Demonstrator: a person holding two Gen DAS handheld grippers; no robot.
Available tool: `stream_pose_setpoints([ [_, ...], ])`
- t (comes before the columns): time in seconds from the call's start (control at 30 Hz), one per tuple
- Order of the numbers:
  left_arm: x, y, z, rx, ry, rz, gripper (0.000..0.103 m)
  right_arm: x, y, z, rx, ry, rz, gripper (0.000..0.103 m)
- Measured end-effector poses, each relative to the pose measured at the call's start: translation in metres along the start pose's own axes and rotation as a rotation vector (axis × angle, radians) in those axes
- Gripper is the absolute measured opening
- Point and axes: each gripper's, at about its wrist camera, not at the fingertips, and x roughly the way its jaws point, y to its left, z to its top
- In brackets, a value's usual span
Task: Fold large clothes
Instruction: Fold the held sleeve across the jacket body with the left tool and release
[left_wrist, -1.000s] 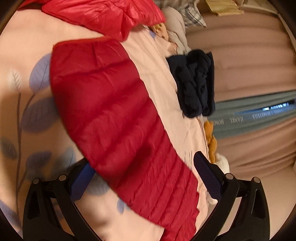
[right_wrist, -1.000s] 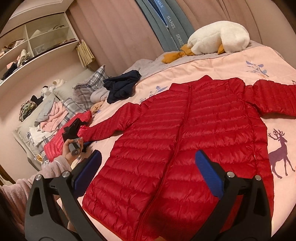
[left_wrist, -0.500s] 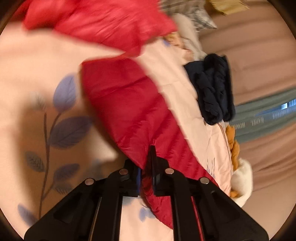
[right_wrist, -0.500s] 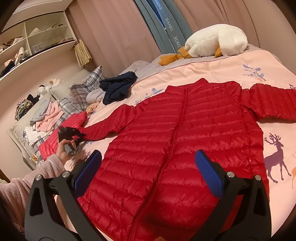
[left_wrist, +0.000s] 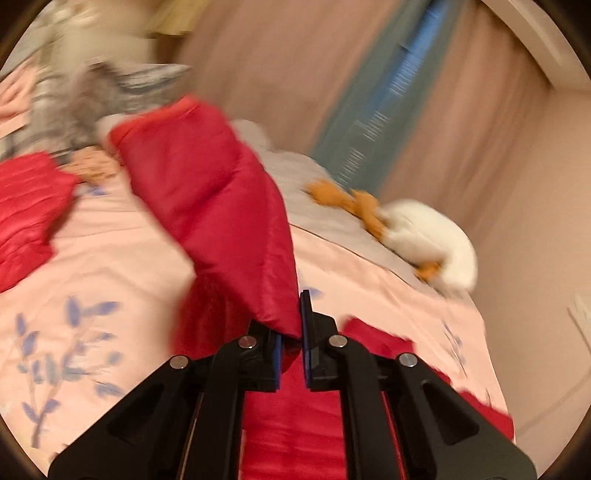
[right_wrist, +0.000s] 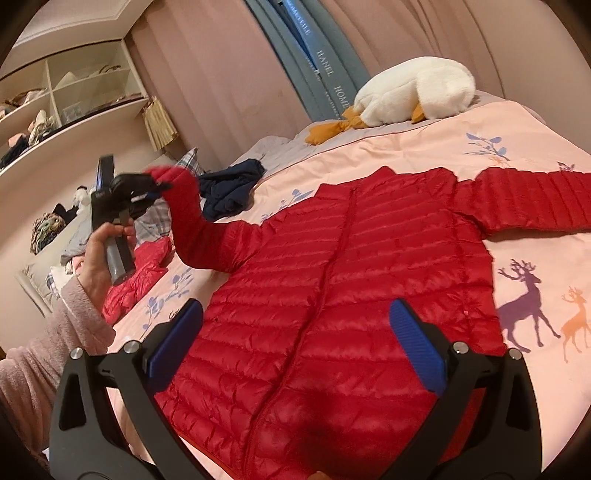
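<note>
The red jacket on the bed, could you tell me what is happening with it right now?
A person is folding the red puffer jacket, which lies front up on the pink bedspread. The left gripper is shut on the cuff of one sleeve, held up off the bed. The right gripper hangs open above the jacket's lower half, holding nothing. The other sleeve lies flat.

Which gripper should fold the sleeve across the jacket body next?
Left. The left gripper is already shut on the red sleeve, lifted off the bed. The right gripper is open and empty over the jacket hem.
</note>
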Motion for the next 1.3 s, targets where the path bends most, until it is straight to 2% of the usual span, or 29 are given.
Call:
stream_pose_setpoints([
  [0.1,0.017,-0.057,-0.023,0.103,0.061,-0.036,0.008,-0.008,-0.012,0.001,0.026,-0.010,-0.013,0.101],
  [0.2,0.033,-0.090,-0.050,0.160,0.122,-0.063,0.008,-0.014,-0.025,0.000,0.049,-0.016,-0.035,0.101],
  [0.27,0.051,-0.113,-0.076,0.199,0.192,-0.070,0.008,-0.017,-0.034,-0.001,0.069,-0.012,-0.045,0.101],
  [0.37,0.076,-0.135,-0.107,0.251,0.273,-0.059,0.008,-0.020,-0.048,-0.004,0.112,0.001,-0.055,0.101],
  [0.5,0.112,-0.148,-0.152,0.293,0.404,-0.024,0.011,-0.024,-0.066,-0.007,0.159,0.015,-0.073,0.101],
  [0.6,0.127,-0.142,-0.168,0.276,0.460,-0.024,0.022,-0.026,-0.077,-0.007,0.185,0.024,-0.087,0.101],
  [0.67,0.126,-0.139,-0.172,0.275,0.484,-0.031,0.057,-0.027,-0.084,-0.005,0.202,0.027,-0.089,0.101],
  [0.8,0.099,-0.122,-0.168,0.242,0.461,-0.108,0.060,-0.020,-0.092,0.007,0.228,0.038,-0.081,0.101],
  [0.9,0.076,-0.096,-0.153,0.167,0.425,-0.174,0.064,-0.008,-0.092,0.020,0.229,0.051,-0.055,0.101],
  [0.93,0.069,-0.080,-0.144,0.119,0.405,-0.182,0.069,-0.003,-0.092,0.024,0.231,0.059,-0.048,0.101],
  [1.07,0.054,-0.005,-0.127,-0.110,0.381,-0.214,0.070,0.035,-0.092,0.047,0.261,0.117,0.024,0.101],
  [1.13,0.057,0.027,-0.124,-0.218,0.381,-0.222,0.070,0.061,-0.095,0.059,0.270,0.147,0.026,0.101],
  [1.2,0.063,0.055,-0.125,-0.344,0.387,-0.266,0.069,0.092,-0.101,0.071,0.305,0.185,0.000,0.101],
  [1.3,0.076,0.070,-0.127,-0.430,0.400,-0.307,0.069,0.126,-0.105,0.087,0.306,0.201,-0.066,0.101],
])
